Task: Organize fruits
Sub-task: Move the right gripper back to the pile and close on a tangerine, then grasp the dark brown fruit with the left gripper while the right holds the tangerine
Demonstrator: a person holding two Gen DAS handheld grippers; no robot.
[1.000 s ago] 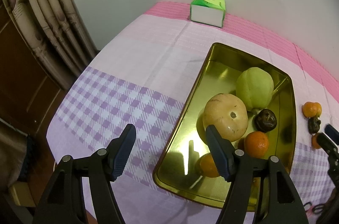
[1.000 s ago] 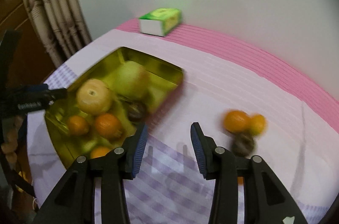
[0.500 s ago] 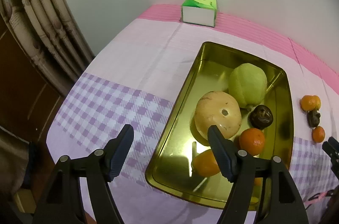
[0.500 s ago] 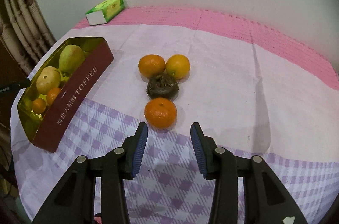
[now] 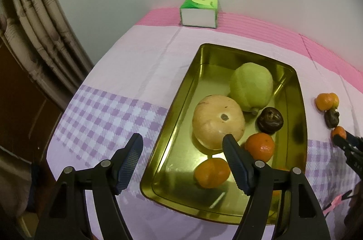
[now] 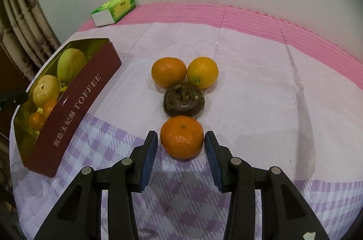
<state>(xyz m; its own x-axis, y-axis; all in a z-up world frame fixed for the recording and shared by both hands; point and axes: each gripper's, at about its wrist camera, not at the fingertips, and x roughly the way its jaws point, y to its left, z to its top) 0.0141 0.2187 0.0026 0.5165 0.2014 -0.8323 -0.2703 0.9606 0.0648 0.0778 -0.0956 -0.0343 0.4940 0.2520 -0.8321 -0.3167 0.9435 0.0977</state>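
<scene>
A pink and lilac-checked cloth (image 6: 249,72) covers the table beneath a pale wall; a green box (image 6: 114,9) sits far left; the tin (image 6: 77,108), left of centre, holds a pear (image 5: 251,86), a tan fruit (image 5: 217,121), a dark fruit (image 5: 271,120) and tangerines; right of it lie two oranges (image 6: 169,72), a dark fruit and, nearest, a tangerine (image 6: 181,138); the right gripper (image 6: 181,142) spreads its jaws either side of that tangerine, not clamped; the left gripper (image 5: 182,147) hangs wide apart over the tin's near left rim, holding nothing.
</scene>
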